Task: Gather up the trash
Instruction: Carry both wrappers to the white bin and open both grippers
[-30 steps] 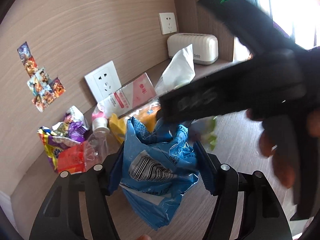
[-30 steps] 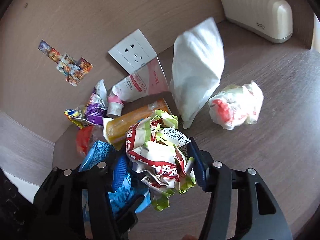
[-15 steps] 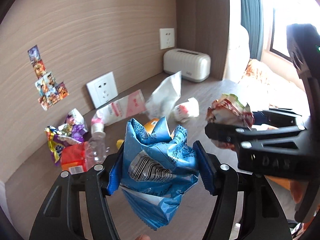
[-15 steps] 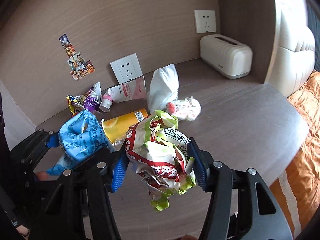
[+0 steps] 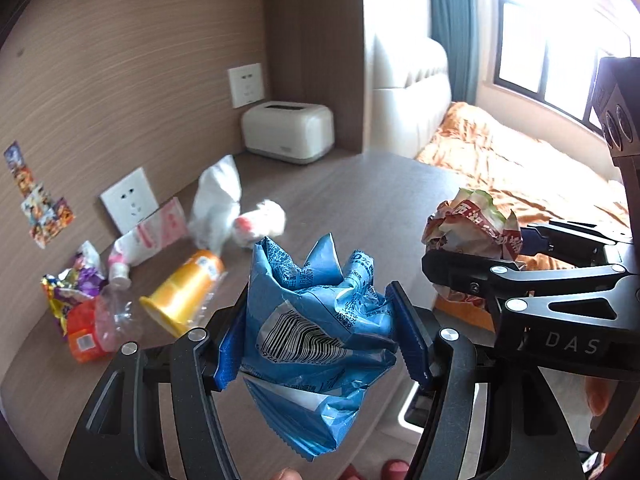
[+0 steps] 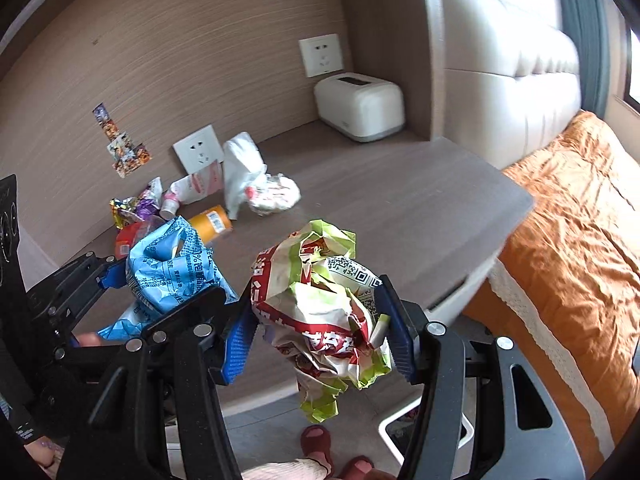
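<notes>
While a second ago both cameras looked closely at the pile against the wall, I now see the whole desk from farther back and higher, with the bed and the window coming into view. In the earlier left view the right gripper crossed the picture high and blurred; now it sits at the right side, lower and clear.

My left gripper is clamped on the blue wrapper. Its blue pads press the crumpled bag from both sides, and the lower end hangs down below the fingers. The barcode faces the camera.

My right gripper holds the crumpled red and green paper wrapper in the same manner, squeezed between the pads, with a green strip hanging under them. In the right view the left gripper with its blue wrapper is just beside it, to the left.

Both held pieces are in the air at the near edge of the desk, well apart from the other trash. That trash lies by the wall: the yellow cup on its side, the white bag, the small white and red ball, the pink tube, the clear bottle and the colourful snack wrappers. A white toaster-like box stands in the far corner.
</notes>
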The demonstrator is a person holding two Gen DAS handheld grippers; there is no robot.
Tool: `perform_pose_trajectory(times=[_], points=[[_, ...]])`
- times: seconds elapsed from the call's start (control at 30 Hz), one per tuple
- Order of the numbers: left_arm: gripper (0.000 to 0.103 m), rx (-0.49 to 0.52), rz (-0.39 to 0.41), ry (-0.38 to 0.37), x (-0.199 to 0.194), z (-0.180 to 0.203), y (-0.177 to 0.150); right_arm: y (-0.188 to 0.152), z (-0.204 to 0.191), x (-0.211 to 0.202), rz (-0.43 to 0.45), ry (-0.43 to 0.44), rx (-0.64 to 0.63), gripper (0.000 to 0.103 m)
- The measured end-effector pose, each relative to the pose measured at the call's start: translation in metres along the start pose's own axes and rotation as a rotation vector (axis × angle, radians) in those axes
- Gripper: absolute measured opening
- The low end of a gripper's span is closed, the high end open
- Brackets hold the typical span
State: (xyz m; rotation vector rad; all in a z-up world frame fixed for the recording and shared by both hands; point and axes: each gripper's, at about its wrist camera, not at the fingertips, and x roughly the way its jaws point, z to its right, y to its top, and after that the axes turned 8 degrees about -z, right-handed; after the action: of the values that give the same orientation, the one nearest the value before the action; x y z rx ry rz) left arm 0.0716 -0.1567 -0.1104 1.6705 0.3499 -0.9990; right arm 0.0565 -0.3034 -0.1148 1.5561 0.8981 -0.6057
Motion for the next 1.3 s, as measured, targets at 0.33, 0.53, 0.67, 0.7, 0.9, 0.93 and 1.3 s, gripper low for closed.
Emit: perform_pose_trajectory(times=[0.33,0.53,0.67,0.7,0.9,0.93,1.3], points=[[0.063,0.127,-0.017,-0.068,0.007,0.074,0.003,-0.037,0.060,-0.037,0.031,-0.084,0.123,0.058],[0.063,0.215,-0.043,-0.120,0.019,0.121,0.001,-0.062,0.094,-0.057,0.040,-0.141,0.196,0.058],[0.063,0.268,-0.058,-0.165,0.027,0.150,-0.003,-0.081,0.116,-0.068,0.042,-0.187,0.253,0.058],[0.063,0.281,-0.065,-0.175,0.029,0.157,-0.004,-0.086,0.121,-0.070,0.041,-0.197,0.267,0.058],[0.063,0.357,-0.118,-0.239,0.048,0.195,-0.015,-0.116,0.151,-0.076,0.019,-0.246,0.369,0.058],[0.063,0.374,-0.130,-0.248,0.054,0.201,-0.018,-0.120,0.154,-0.074,0.012,-0.251,0.384,0.058],[0.063,0.446,-0.248,-0.314,0.107,0.238,-0.045,-0.161,0.179,-0.038,-0.078,-0.268,0.489,0.058]])
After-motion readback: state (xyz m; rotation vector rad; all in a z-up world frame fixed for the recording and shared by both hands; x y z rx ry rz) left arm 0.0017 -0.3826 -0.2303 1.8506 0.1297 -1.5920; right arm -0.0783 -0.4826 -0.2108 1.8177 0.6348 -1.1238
